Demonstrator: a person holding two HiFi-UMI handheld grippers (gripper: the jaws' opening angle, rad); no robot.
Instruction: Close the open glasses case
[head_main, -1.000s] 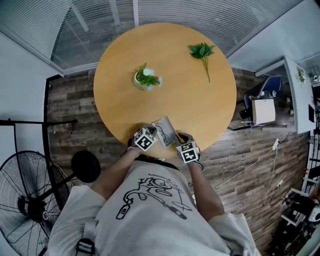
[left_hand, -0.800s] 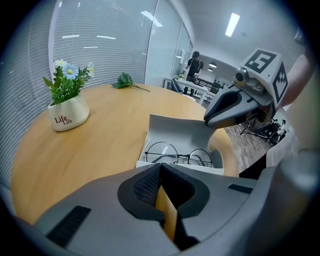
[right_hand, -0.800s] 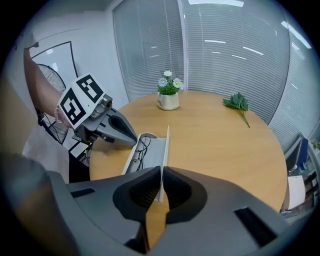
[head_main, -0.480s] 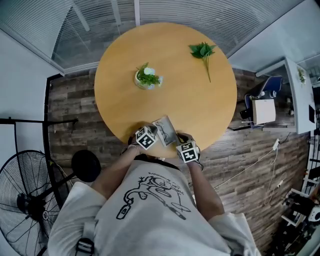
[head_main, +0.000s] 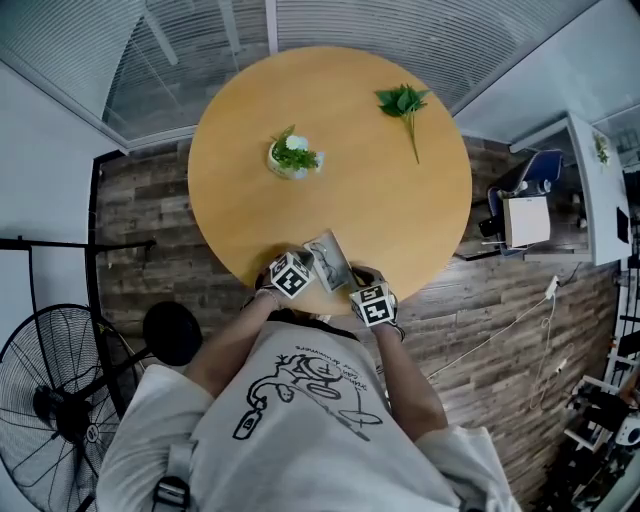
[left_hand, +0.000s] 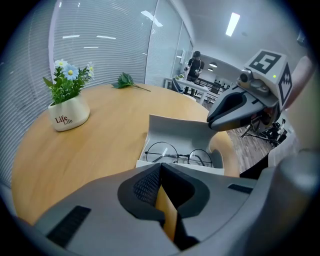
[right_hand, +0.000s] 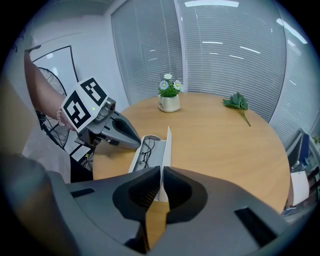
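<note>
Glasses case (head_main: 330, 262), pale grey: open, lying at the near rim of the round wooden tabletop (head_main: 400, 210), directly in front of the person. Lid raised upright along one long side. In the tray: round wire-rimmed glasses (left_hand: 177, 155), lenses side by side.

Left claw (left_hand: 161, 165): jaws pressed together, nothing between them. Tips just short of the tray's front wall, on the left of the case.

Right claw (right_hand: 161, 169): jaws likewise pressed together, nothing seen between them. Tips at one end of the case, in line with the lid, seen edge-on straight ahead. In the left gripper view, tip at the lid's upper right corner.

Also on the tabletop: small white pot (head_main: 290, 160) lettered "Life", holding greenery with white and blue flowers, left of centre and well apart from the case. Loose leafy sprig (head_main: 405, 103) near the far right rim.

On the wood-plank floor (head_main: 150, 250), to the left: black pedestal fan (head_main: 45, 400).
</note>
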